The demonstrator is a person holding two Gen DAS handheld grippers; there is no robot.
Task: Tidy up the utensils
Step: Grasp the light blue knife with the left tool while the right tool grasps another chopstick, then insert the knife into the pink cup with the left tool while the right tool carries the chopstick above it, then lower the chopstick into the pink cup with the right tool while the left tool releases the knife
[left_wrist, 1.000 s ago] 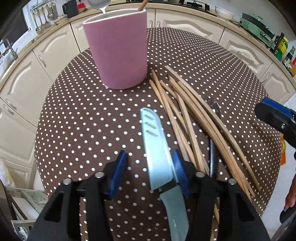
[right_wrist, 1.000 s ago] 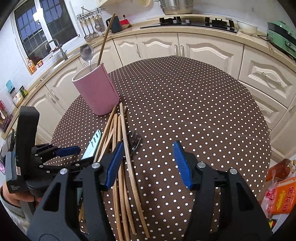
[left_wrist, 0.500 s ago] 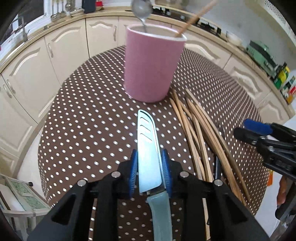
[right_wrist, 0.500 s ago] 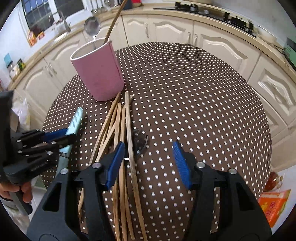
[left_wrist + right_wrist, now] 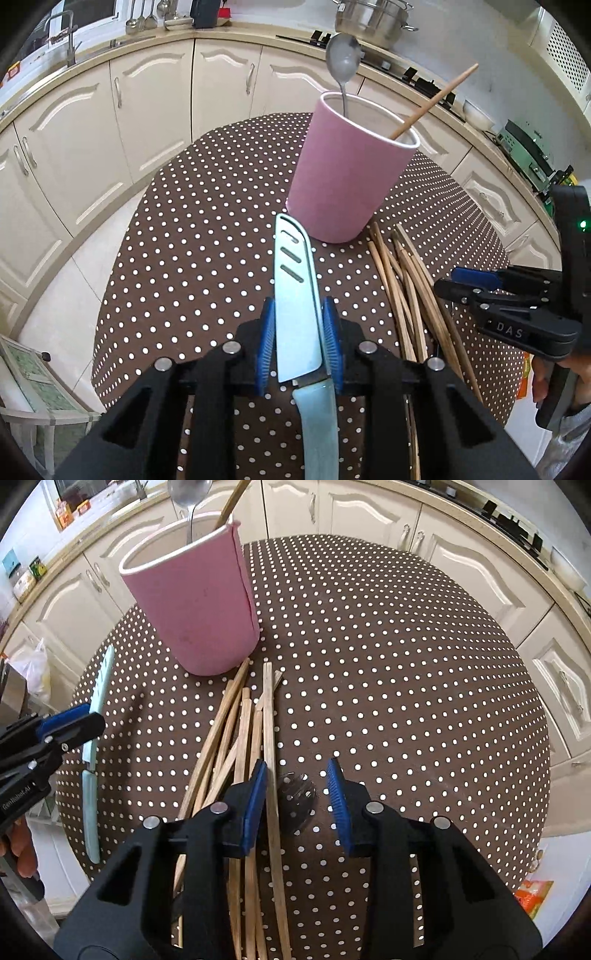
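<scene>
My left gripper (image 5: 298,310) is shut on the blade of a pale blue knife (image 5: 295,280), held above the table with the tip toward the pink utensil holder (image 5: 343,188). A metal spoon (image 5: 341,61) and one chopstick (image 5: 432,107) stand in the holder. Loose wooden chopsticks (image 5: 240,731) lie fanned out in front of the holder (image 5: 199,605). My right gripper (image 5: 296,771) hovers over them, jaws closing, with one chopstick and a dark slotted utensil head (image 5: 297,797) between the pads, not pressed. The knife (image 5: 96,686) and left gripper (image 5: 74,723) show at the left.
The round table (image 5: 406,664) wears a brown polka-dot cloth. Cream kitchen cabinets (image 5: 110,122) curve around behind it. A hob and steel pot (image 5: 369,16) sit on the counter. The right gripper (image 5: 454,284) reaches in over the chopsticks (image 5: 410,291), a hand behind it.
The left jaws closed on the knife blade and raised it off the cloth toward the holder. The right gripper moved in over the chopsticks while its jaws narrowed.
</scene>
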